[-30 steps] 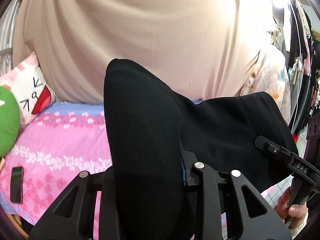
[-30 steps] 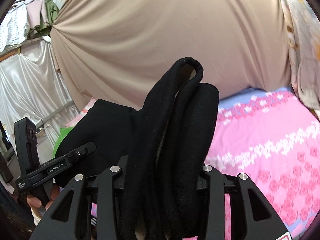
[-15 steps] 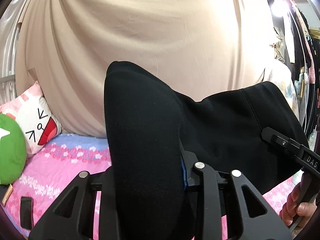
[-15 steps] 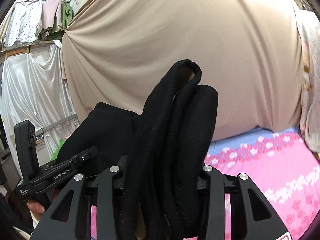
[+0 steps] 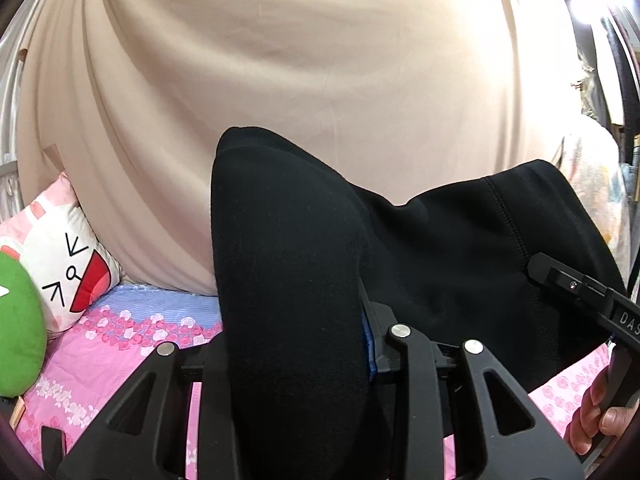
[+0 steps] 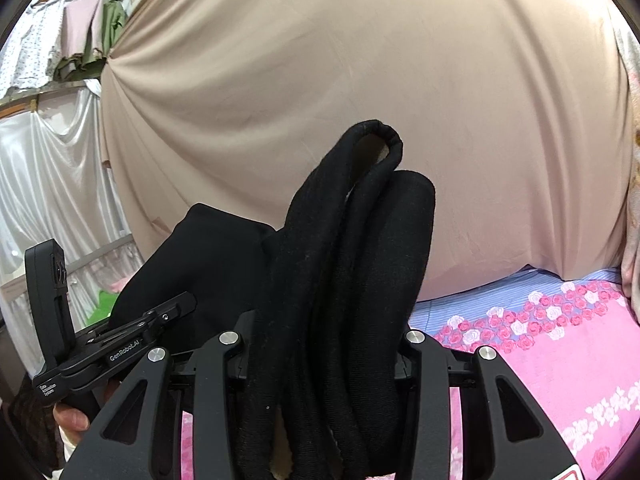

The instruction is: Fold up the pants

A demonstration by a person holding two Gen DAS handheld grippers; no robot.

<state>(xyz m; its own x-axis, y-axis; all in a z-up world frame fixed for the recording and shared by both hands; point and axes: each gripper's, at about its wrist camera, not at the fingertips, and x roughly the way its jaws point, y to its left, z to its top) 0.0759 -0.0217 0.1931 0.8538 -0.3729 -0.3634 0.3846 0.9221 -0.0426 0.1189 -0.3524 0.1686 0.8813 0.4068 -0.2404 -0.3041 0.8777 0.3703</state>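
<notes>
While the left gripper (image 5: 296,360) pinches a thick fold of the black pants (image 5: 460,264), the cloth stands up between its fingers and stretches across to the right gripper (image 5: 580,292), whose handle a hand (image 5: 596,416) grips at the edge. All of it hangs above the pink flowered bedsheet (image 5: 112,356), with a cartoon-face pillow (image 5: 60,256) and a green plush (image 5: 18,328) against the beige curtain (image 5: 320,60).

From the right wrist, the right gripper (image 6: 320,364) is clamped on a bunched roll of the pants (image 6: 344,280), which sticks up past the fingers. Beyond it, the left gripper (image 6: 120,340) holds the other end over the bedsheet (image 6: 560,360).
</notes>
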